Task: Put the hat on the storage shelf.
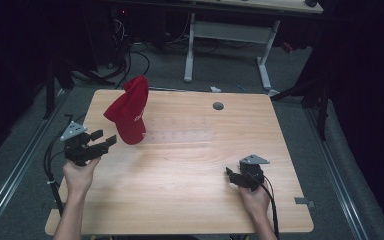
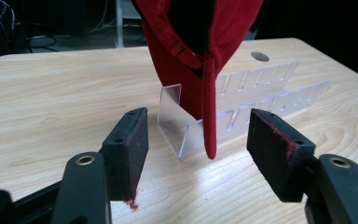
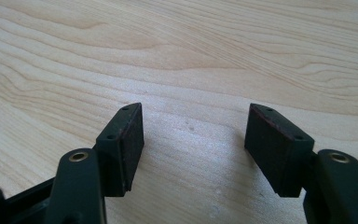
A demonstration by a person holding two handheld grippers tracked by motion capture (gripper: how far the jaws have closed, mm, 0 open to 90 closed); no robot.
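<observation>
Red corduroy cap (image 1: 129, 111) stood on clear slotted acrylic rack (image 2: 242, 109) near wood-grain table's (image 1: 190, 190) left edge. Left hand-held gripper (image 1: 101, 141) gaped wide, empty, just short of the brim. Right hand-held gripper (image 3: 193, 140) wide, empty, over bare wood.

Plenty of bare wood is left on the table (image 1: 190, 165): the whole near half and the right side are open, so a gripper could be passed through there freely. The far left is blocked by a red cap (image 1: 129, 111) perched upright on a clear slotted rack (image 2: 242, 105). An open gap is seen between the left gripper (image 2: 198, 144) and the cap's brim. Only bare wood is faced by the right gripper (image 3: 193, 140).
</observation>
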